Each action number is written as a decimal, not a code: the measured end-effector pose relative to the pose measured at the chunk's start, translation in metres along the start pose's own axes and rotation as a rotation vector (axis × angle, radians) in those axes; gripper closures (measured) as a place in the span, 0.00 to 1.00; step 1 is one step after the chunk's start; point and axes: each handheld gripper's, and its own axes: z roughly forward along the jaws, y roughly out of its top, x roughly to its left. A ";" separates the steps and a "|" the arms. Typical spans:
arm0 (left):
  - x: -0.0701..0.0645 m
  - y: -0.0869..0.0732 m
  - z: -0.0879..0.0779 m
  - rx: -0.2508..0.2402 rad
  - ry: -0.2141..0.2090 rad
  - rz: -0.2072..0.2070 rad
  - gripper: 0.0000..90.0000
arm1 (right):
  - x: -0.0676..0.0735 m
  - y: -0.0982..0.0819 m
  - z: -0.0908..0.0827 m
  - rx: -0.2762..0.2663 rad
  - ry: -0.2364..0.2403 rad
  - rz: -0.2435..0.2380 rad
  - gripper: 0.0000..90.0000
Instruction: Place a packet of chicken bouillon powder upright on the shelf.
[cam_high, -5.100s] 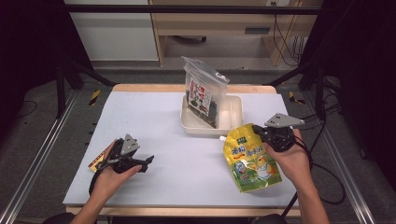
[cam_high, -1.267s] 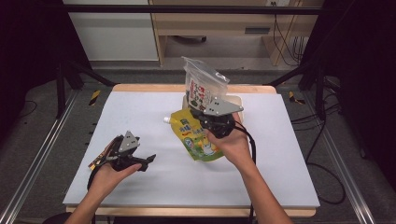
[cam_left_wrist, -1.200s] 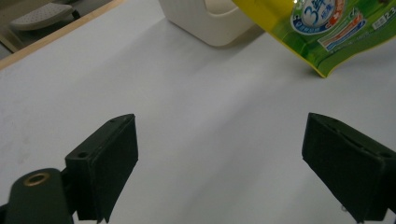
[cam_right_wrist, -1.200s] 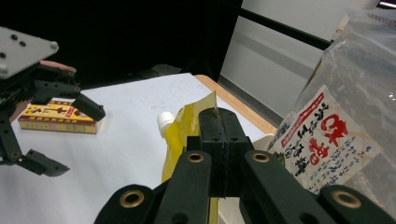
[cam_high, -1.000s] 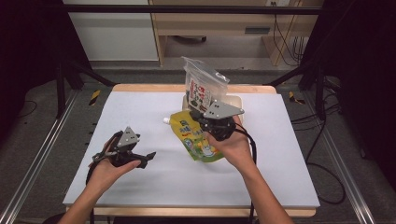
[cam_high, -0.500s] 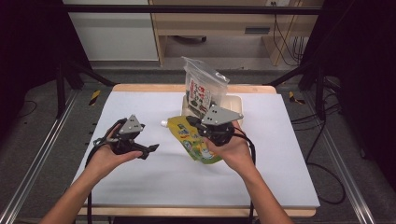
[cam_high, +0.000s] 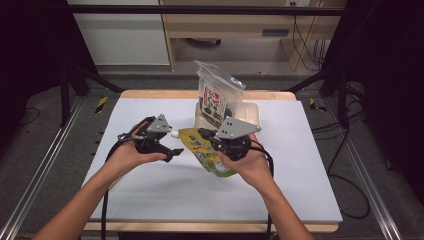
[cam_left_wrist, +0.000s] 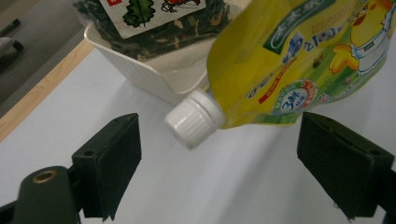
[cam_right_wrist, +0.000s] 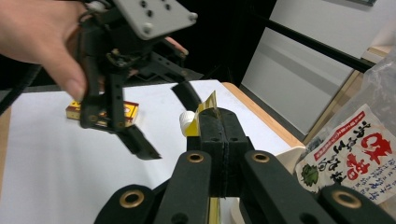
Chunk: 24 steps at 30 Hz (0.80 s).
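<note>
At the left of the white table (cam_high: 150, 195), seen from the high view, the left gripper (cam_high: 167, 148) is held above the surface in the person's left hand (cam_high: 131, 156), its jaws spread wide and gripping nothing. In the left gripper view, the white screw cap (cam_left_wrist: 194, 118) of a yellow spouted pouch (cam_left_wrist: 299, 60) is seen between those open jaws, apart from both pads. The pouch (cam_high: 206, 152) is held off the table near its middle, just in front of a white tray (cam_high: 252, 112), with its cap pointed toward the left gripper. A clear bag of dark seaweed (cam_high: 218, 96) is stood upright in that tray. To the right, the right gripper (cam_high: 231, 145) is held in the person's right hand (cam_high: 250, 167), and in the right gripper view its jaws are shown clamped tight on the pouch's edge (cam_right_wrist: 208, 106). A small yellow and red box (cam_right_wrist: 100, 110) is seen lying on the table beyond the left gripper.
</note>
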 end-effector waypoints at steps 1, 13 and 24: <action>0.001 0.002 0.001 -0.006 -0.007 0.001 0.16 | 0.000 0.000 0.000 0.000 0.002 -0.001 1.00; 0.012 0.016 0.015 -0.007 -0.102 0.040 0.24 | -0.002 -0.001 0.000 -0.003 0.012 0.006 1.00; 0.014 0.017 0.020 0.002 -0.104 0.063 0.55 | -0.005 -0.003 -0.007 0.012 -0.010 0.007 1.00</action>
